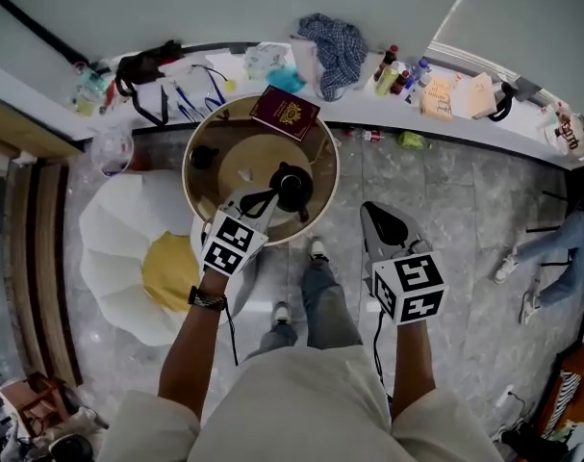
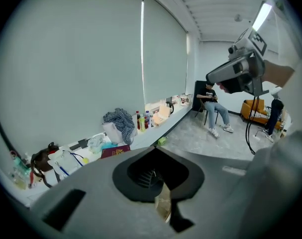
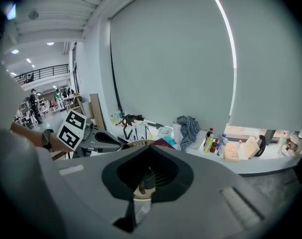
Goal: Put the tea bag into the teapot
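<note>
Left gripper [image 1: 269, 197], jaws closed on nothing, is hovering mid-frame beside the teapot [image 1: 292, 189] and should be opening wide, dropping squarely over the tea bag [image 1: 243, 173] lying just upper-left on the round table [image 1: 188, 162], while the right gripper [image 1: 371, 212], also closed empty, is hanging over open floor [image 1: 465, 210] right of the rim.

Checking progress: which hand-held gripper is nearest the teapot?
The left hand-held gripper, over the round table beside the black teapot; the right hand-held gripper is off the table, above the floor.

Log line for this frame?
left claw: shut, by teapot | right claw: shut, off table | tea bag: not made out
</note>
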Available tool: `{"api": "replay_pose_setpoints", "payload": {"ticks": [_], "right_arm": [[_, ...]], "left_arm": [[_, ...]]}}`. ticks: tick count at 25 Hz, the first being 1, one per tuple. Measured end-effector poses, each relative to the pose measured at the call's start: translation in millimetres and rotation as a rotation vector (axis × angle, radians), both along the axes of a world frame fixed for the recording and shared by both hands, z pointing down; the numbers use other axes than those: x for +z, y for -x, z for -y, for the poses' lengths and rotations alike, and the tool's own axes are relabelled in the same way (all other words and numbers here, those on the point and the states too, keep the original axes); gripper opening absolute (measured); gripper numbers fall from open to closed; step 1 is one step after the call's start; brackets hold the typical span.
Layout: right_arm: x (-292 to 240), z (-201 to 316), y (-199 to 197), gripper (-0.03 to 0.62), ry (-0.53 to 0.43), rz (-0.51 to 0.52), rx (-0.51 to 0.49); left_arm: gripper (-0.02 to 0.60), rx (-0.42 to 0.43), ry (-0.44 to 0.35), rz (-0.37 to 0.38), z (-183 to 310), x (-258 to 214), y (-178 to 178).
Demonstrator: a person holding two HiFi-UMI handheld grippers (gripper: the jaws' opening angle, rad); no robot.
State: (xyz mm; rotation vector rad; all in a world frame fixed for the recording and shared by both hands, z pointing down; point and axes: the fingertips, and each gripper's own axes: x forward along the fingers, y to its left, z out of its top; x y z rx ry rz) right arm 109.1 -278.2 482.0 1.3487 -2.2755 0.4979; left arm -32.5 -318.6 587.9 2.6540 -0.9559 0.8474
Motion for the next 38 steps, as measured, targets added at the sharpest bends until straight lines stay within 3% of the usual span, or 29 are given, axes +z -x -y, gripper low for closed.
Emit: {"api": "replay_pose_setpoints", "payload": {"ticks": [11,38], "right_arm": [[-66,-28,23,0.008,-0.104,0.046,-0.018],[-190,-119,68,0.008,-0.361,-0.003,-0.043]], "left_arm": [[0.004,0.003,-0.123,-0.069,-30,-94,10],[0.005,0.023,-0.448,-0.140,-137,-277,66]]}}
